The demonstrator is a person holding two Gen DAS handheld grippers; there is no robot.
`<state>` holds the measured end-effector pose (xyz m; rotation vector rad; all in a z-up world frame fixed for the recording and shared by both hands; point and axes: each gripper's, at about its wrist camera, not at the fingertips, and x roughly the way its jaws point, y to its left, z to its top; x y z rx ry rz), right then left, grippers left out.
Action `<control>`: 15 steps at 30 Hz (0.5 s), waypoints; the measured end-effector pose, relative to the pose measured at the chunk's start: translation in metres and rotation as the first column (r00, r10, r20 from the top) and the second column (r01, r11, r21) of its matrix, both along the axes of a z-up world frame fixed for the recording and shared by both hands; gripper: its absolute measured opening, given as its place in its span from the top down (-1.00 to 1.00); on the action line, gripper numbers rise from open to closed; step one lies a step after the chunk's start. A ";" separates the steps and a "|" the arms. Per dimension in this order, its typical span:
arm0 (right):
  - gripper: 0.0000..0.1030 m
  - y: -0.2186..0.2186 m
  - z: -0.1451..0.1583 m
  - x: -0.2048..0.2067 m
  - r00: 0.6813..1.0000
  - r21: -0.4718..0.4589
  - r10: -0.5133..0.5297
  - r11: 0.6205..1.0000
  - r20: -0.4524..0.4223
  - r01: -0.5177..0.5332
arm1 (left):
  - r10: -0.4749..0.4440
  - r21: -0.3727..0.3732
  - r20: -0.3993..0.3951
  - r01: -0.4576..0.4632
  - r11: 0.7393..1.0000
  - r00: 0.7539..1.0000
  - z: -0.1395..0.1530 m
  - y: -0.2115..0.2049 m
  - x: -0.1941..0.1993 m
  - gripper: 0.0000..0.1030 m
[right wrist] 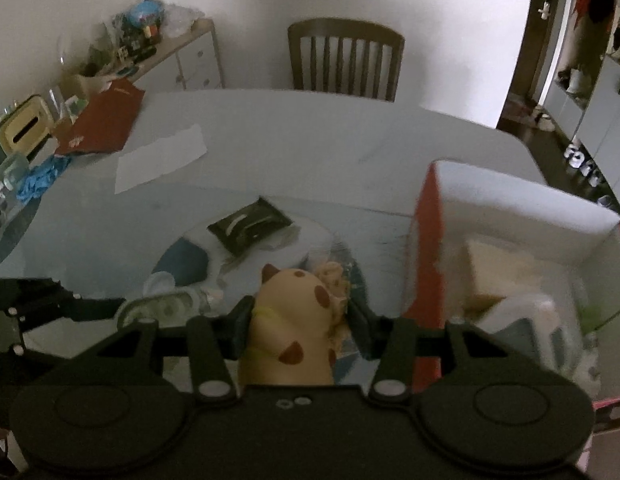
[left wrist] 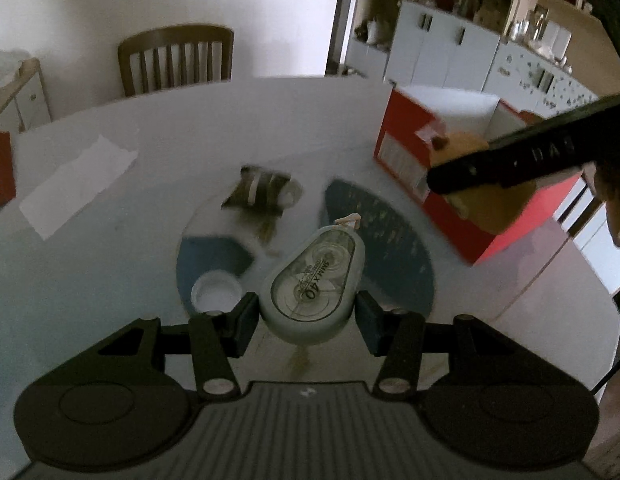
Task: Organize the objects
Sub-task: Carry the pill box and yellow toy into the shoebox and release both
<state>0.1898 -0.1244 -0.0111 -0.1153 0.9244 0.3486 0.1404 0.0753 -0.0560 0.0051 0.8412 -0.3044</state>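
Observation:
My left gripper [left wrist: 306, 314] is shut on a pale green correction tape dispenser [left wrist: 314, 280], held above the table with its nose pointing away from me. My right gripper [right wrist: 298, 320] is shut on a yellow toy cow with brown spots [right wrist: 290, 320], lifted just left of the red box [right wrist: 428, 248]. In the left wrist view the right gripper's black body [left wrist: 510, 156] and the toy [left wrist: 462, 148] sit in front of the red box [left wrist: 394, 148]. The left gripper [right wrist: 74, 304] with the dispenser [right wrist: 158, 306] shows at the lower left of the right wrist view.
On the table lie a dark packet [right wrist: 250, 226], a white cap [left wrist: 214, 290], a round blue-patterned mat [left wrist: 382, 224] and a white paper sheet [left wrist: 78, 184]. The red box holds a beige item and a pale container. A wooden chair [right wrist: 346, 58] stands behind the table.

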 end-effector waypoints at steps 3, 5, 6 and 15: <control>0.04 -0.017 0.007 -0.003 1.000 0.006 -0.014 1.000 0.015 0.014 | -0.002 -0.006 0.030 0.002 1.000 1.000 0.014 -0.012 0.002 0.01; 0.04 -0.029 0.011 -0.004 0.999 0.007 -0.022 1.000 0.027 0.022 | -0.007 -0.011 0.045 0.008 1.000 0.999 0.022 -0.021 0.005 0.01; 0.04 -0.036 0.013 -0.004 0.999 0.009 -0.028 1.000 0.032 0.028 | -0.012 -0.011 0.053 0.013 1.000 0.998 0.026 -0.028 0.007 0.01; 0.04 -0.104 0.021 -0.001 0.994 0.020 -0.087 0.996 0.067 0.085 | -0.079 0.007 0.108 0.079 0.997 0.991 0.048 -0.103 0.028 0.01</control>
